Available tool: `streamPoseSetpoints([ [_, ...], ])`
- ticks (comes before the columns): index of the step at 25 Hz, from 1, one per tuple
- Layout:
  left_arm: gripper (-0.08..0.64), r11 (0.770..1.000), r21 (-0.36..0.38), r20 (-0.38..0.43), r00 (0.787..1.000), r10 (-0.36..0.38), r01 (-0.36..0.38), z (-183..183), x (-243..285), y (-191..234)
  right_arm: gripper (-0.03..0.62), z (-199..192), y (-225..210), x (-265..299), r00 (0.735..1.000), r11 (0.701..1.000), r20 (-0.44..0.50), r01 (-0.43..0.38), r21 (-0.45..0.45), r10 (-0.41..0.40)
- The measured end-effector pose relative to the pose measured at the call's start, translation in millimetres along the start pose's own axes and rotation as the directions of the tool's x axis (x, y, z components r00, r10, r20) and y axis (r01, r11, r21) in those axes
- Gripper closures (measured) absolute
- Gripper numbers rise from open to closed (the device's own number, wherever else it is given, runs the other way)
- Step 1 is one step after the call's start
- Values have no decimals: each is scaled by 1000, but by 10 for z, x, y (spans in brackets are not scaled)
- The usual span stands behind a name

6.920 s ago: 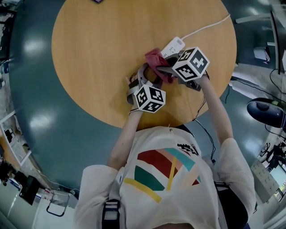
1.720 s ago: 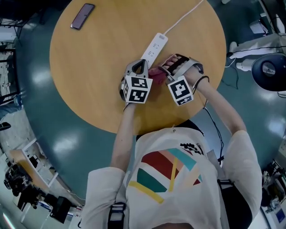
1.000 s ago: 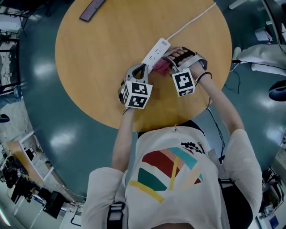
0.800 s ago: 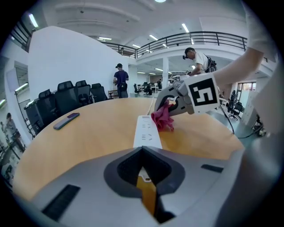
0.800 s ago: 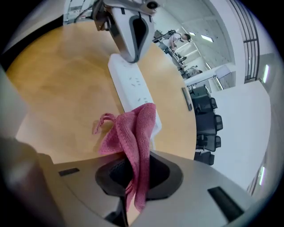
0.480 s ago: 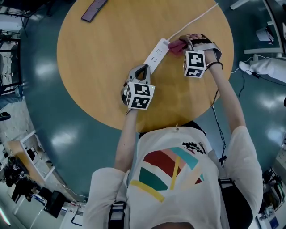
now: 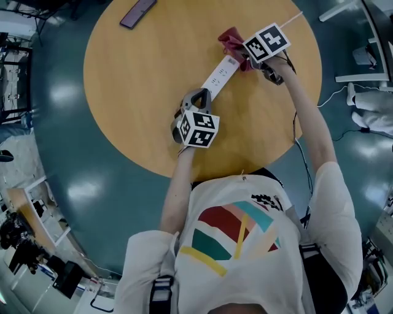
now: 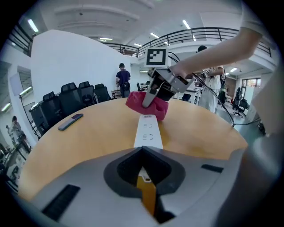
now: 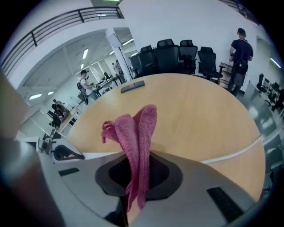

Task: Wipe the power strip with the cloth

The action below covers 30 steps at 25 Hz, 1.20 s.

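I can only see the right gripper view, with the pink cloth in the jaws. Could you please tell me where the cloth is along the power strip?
Observer: In the head view, the cloth is at the far end of the power strip, the end toward the white cable.
Operator: Thank you. What is the left gripper doing?
Observer: The left gripper is shut, with its tips at the strip's near end.
Operator: Does the cloth look to be on the strip itself?
Observer: Yes. In the left gripper view it sits bunched over the far end and hides it, while the sockets nearer the left gripper face up, uncovered.
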<state>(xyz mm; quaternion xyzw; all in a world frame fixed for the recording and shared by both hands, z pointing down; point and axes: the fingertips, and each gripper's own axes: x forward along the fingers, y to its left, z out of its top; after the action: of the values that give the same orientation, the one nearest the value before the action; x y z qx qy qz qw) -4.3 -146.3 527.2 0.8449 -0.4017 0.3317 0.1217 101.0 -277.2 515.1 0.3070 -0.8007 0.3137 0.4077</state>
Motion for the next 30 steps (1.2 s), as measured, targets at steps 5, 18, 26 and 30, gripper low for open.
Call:
streamPoseSetpoints([
  [5, 518, 1000, 11, 2, 1000, 9, -9, 18, 0, -12, 552, -125, 46, 131, 995, 999, -94, 12, -53, -16],
  [18, 518, 999, 2, 9, 999, 35, -35, -19, -33, 9, 554, -801, 199, -59, 971, 990, -234, 22, -142, -55],
  [26, 518, 989, 50, 84, 987, 137, -142, 206, -143, -275, 552, -932, 205, -33, 970, 987, -229, 48, -151, -82],
  [30, 518, 991, 22, 8, 991, 131, -131, -19, 29, -366, 554, -912, 145, -104, 969, 970, -207, 89, -227, -137],
])
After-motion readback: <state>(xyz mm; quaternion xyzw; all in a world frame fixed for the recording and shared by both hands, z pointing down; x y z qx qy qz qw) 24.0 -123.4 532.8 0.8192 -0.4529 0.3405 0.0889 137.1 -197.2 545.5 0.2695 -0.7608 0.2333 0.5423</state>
